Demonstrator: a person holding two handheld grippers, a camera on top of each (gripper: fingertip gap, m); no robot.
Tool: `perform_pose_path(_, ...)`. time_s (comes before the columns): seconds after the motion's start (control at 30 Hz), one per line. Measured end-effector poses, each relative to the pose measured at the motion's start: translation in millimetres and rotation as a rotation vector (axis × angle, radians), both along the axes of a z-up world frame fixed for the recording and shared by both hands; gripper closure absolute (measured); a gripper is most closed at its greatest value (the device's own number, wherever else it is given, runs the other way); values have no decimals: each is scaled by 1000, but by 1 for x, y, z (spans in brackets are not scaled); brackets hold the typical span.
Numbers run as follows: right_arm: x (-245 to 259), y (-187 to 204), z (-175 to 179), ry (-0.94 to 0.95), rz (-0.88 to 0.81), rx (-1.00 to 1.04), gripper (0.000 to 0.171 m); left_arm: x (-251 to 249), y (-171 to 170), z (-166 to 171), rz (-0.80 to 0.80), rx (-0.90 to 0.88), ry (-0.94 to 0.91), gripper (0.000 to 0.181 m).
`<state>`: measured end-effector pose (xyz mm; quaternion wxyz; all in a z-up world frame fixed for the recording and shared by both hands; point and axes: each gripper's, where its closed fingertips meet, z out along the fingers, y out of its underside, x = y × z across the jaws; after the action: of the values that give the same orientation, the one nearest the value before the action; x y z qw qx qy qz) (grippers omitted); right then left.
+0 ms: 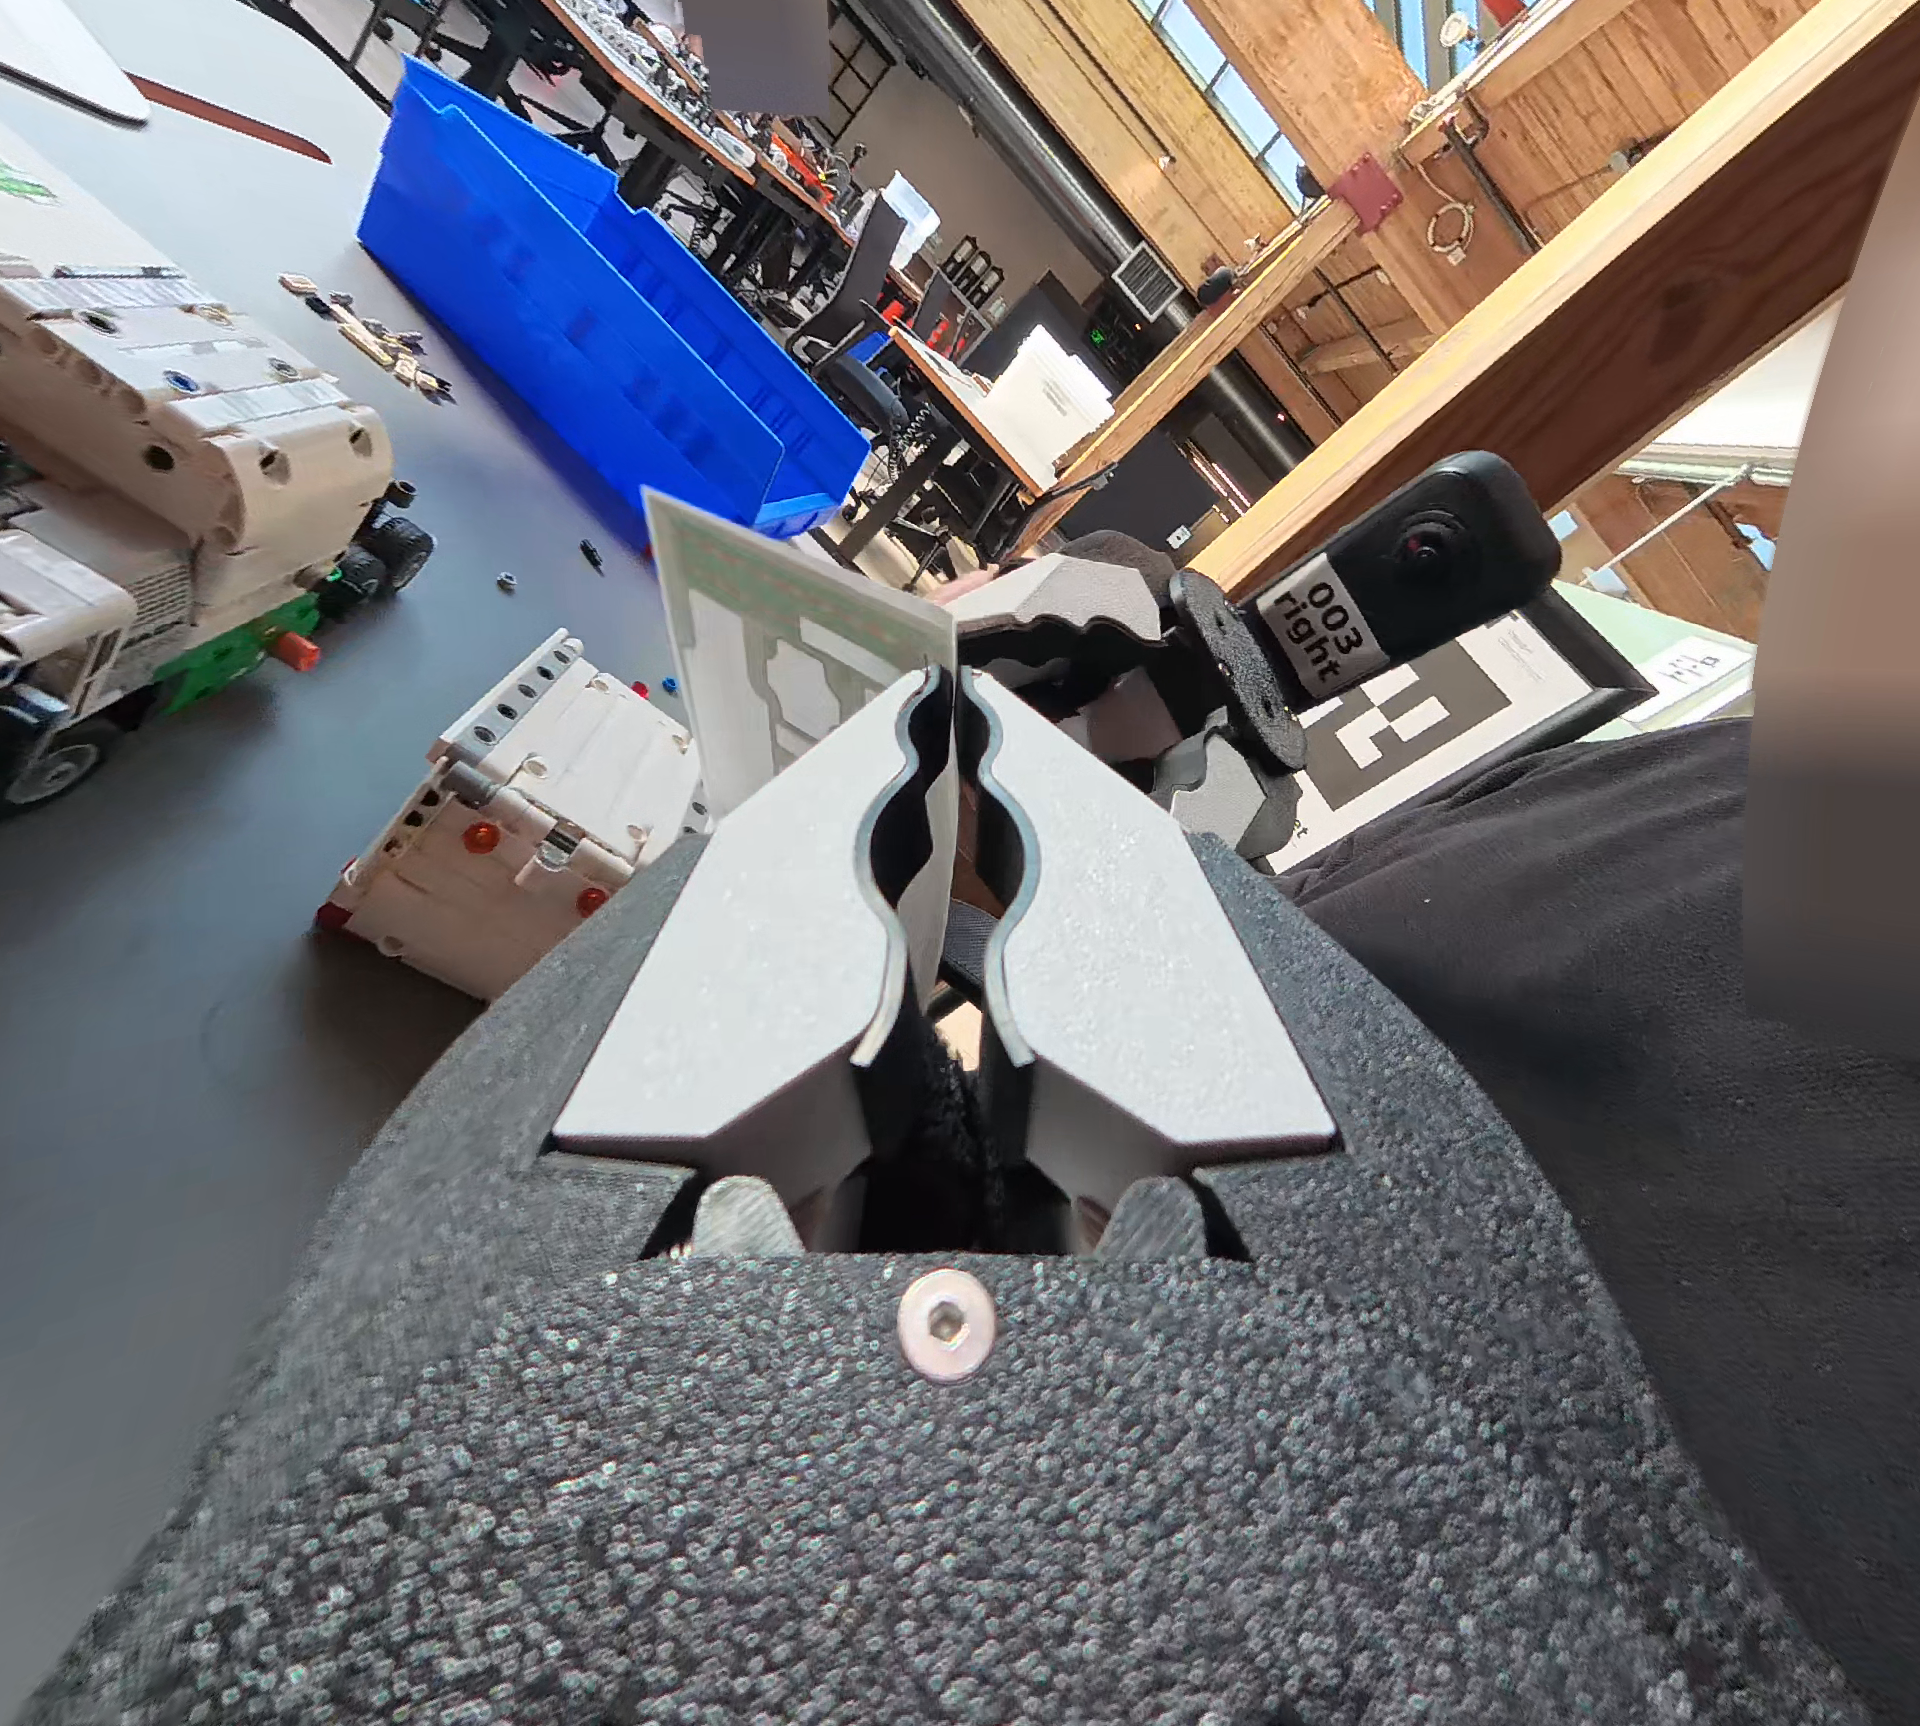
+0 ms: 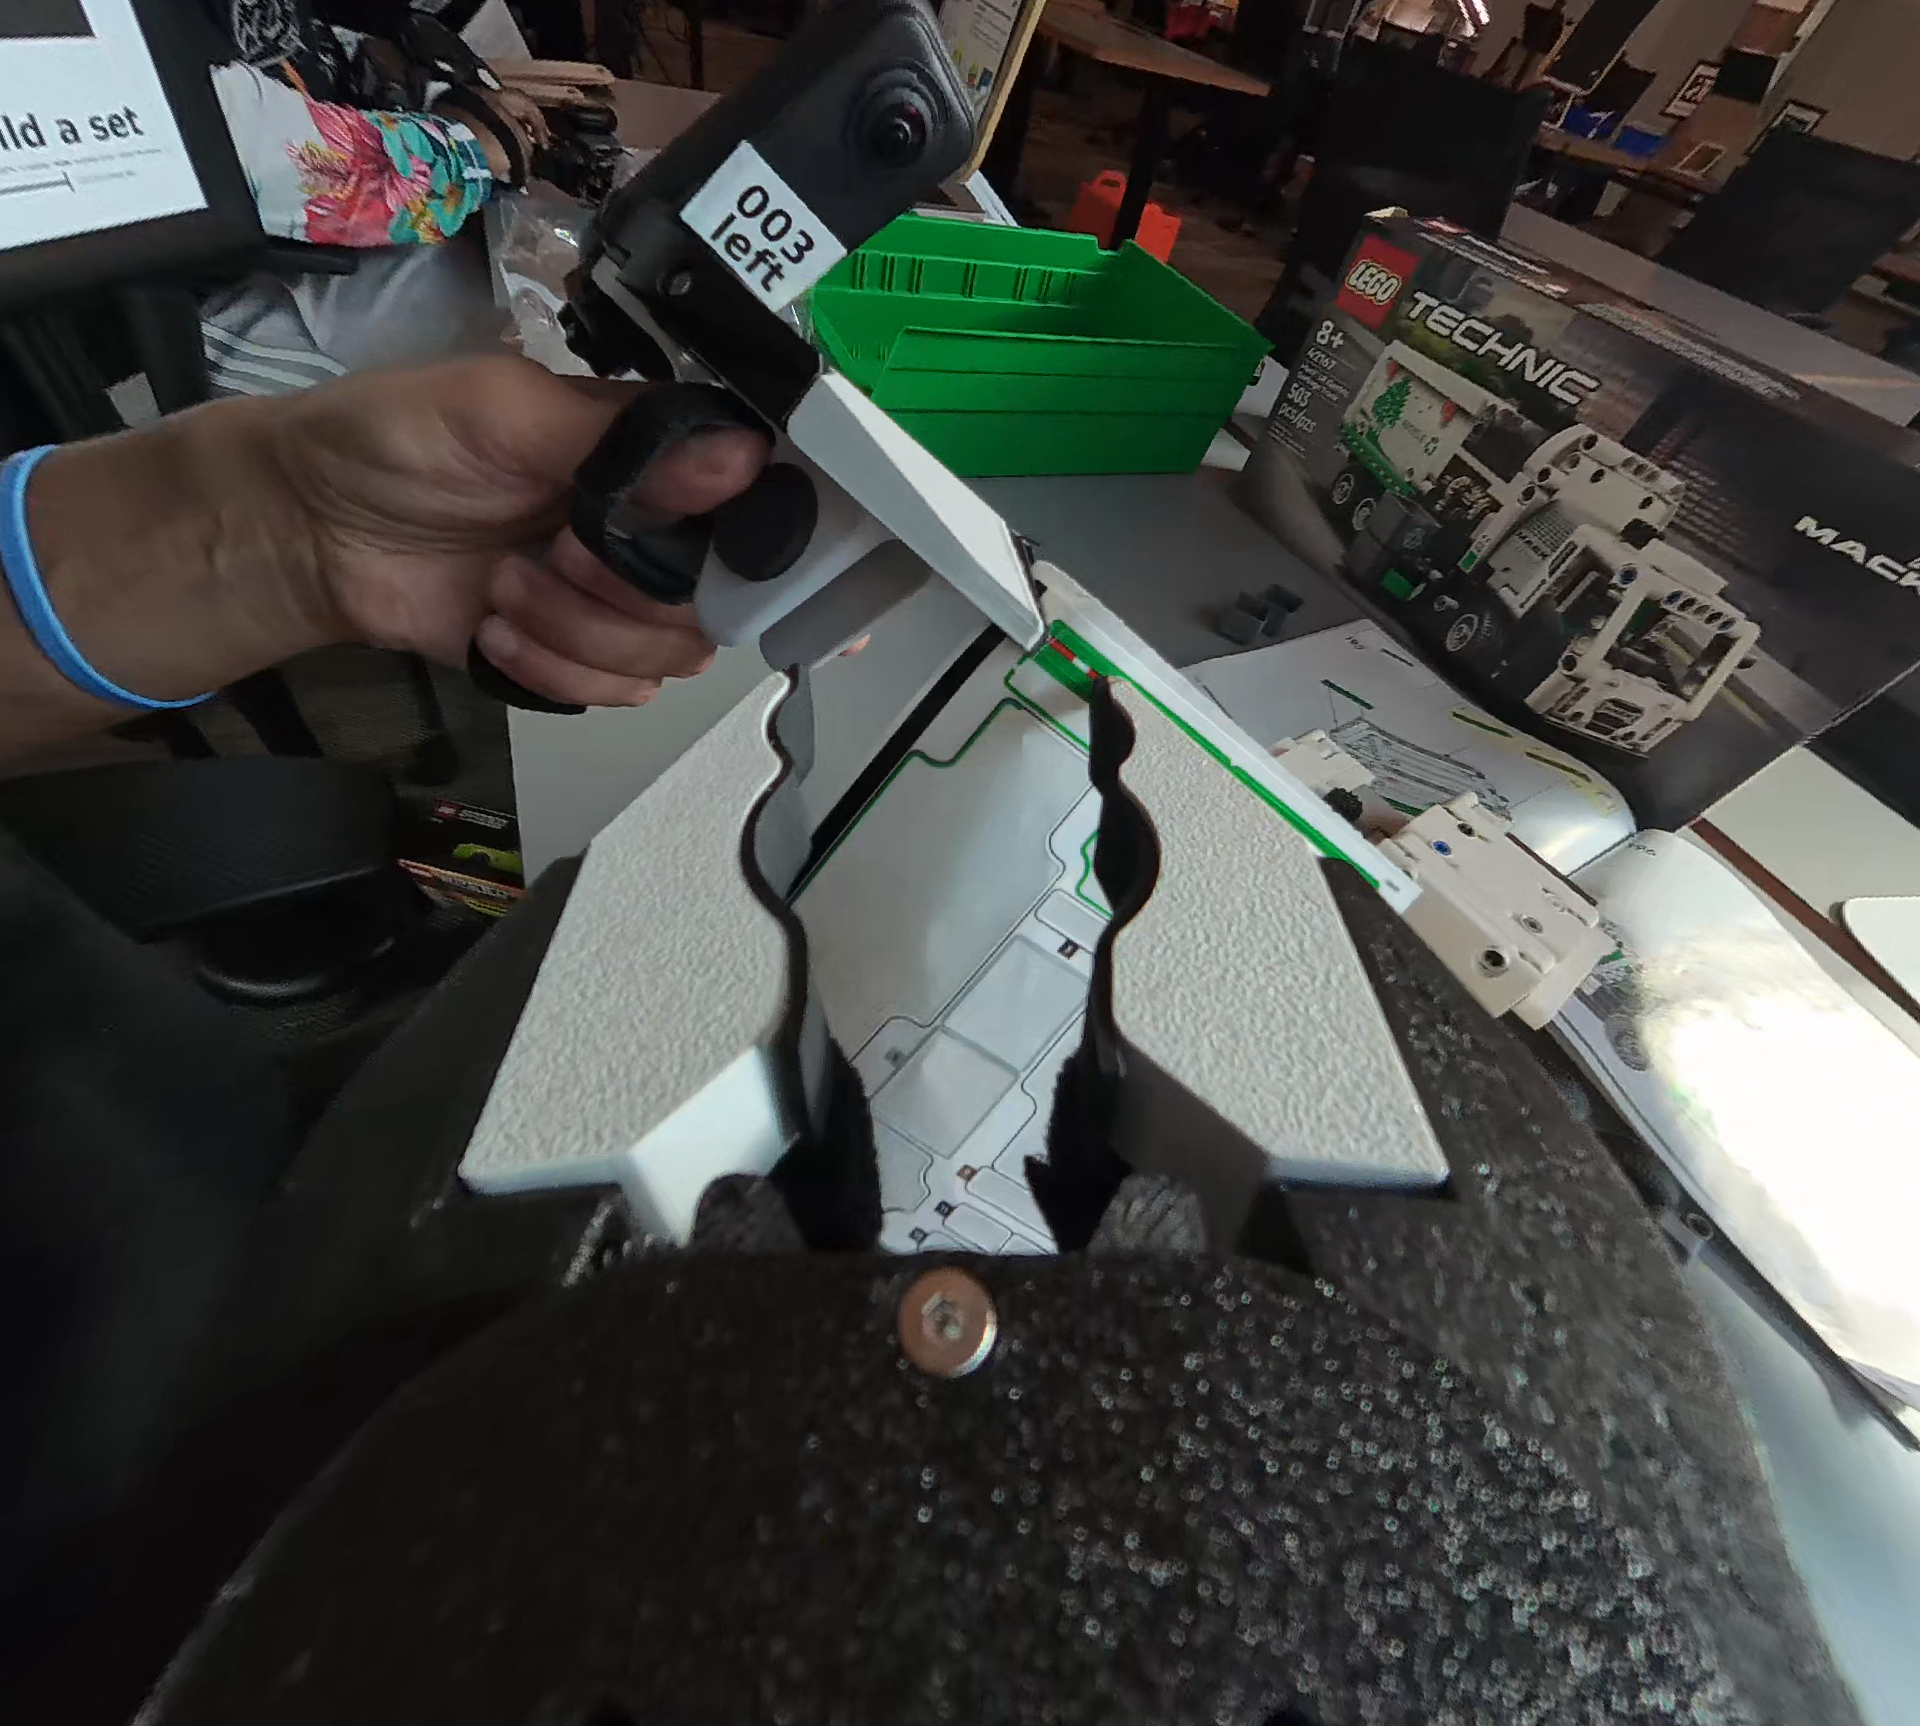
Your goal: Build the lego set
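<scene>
Your left claw [image 1: 951,689] pinches the sticker sheet [image 1: 800,637] upright so your open, empty right claw [image 2: 940,700] can peel.

Showing grey fingers [image 1: 790,897] on a speckled black body. Showing a white sheet [image 2: 966,980] edged in green, with red marks near its tip. Sitting blue, the bin [image 1: 582,305]; green, the other bin [image 2: 1039,367]. Lying dark grey, the surface [image 1: 208,897]. Showing white bricks [image 1: 520,814] dotted orange; a white and green truck [image 1: 156,533]; a dark box [image 2: 1621,481].
</scene>
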<state>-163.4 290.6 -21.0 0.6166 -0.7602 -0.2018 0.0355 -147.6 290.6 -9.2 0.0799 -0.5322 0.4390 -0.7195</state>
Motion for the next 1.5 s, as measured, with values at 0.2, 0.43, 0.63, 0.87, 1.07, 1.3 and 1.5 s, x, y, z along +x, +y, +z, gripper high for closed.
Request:
perform_pose_path(0.2, -13, -13, 12, 283, 166, 2, 121, -3, -15, 11, -89, -50, -73, 181)
perform_pose_path(0.43, -9, -29, 32, 676, 351, 9, 148, -11, -30, 26, -217, -160, -180, 181)
perform_pose_path(0.63, 3, -30, 37, 839, 382, 21, 163, -9, -39, 25, -225, -92, -195, 181)
perform_pose_path(0.87, 9, -29, 33, 882, 393, 16, 168, -5, -39, 21, -193, -45, -183, 181)
perform_pose_path(1.07, 15, -29, 28, 894, 386, 14, 171, -4, -35, 17, -165, -11, -169, 181)
perform_pose_path(1.3, 21, -28, 20, 894, 368, -6, 171, -7, -28, 15, -139, 0, -158, 181)
perform_pose_path(1.5, 32, -26, 6, 788, 277, -42, 171, -17, -15, 10, -103, 20, -112, 181)
